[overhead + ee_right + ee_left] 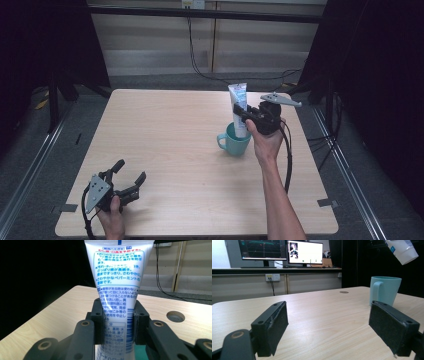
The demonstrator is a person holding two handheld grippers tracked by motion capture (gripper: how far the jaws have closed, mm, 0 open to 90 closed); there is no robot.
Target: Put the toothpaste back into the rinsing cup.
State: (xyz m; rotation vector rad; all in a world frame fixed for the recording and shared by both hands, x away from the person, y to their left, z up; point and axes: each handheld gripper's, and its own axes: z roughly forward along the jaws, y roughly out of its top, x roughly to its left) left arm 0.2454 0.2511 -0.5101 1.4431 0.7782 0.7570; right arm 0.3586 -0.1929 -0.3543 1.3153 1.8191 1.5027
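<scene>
Your right hand-held gripper [244, 114] is clamped on the toothpaste tube [238, 102], upright with its lower end inside the teal mug [234, 142] mid-surface, so release is likely all that's left; your left hand-held gripper [129, 176] rests wide open, empty.

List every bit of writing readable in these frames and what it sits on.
Tube, back panel, right gripper view: blue Japanese print in bullet lines; "さわやかなペパーミントの" reads fairly clearly, the rest is too small or blurred to quote safely.
Tube, lower edge: a table headed "分" and a barcode, not readable.
Tube, high view: blue patch, lettering too small.
Monitors, left gripper view: graphs and windows, text too small.
Mug: no writing visible.
</scene>
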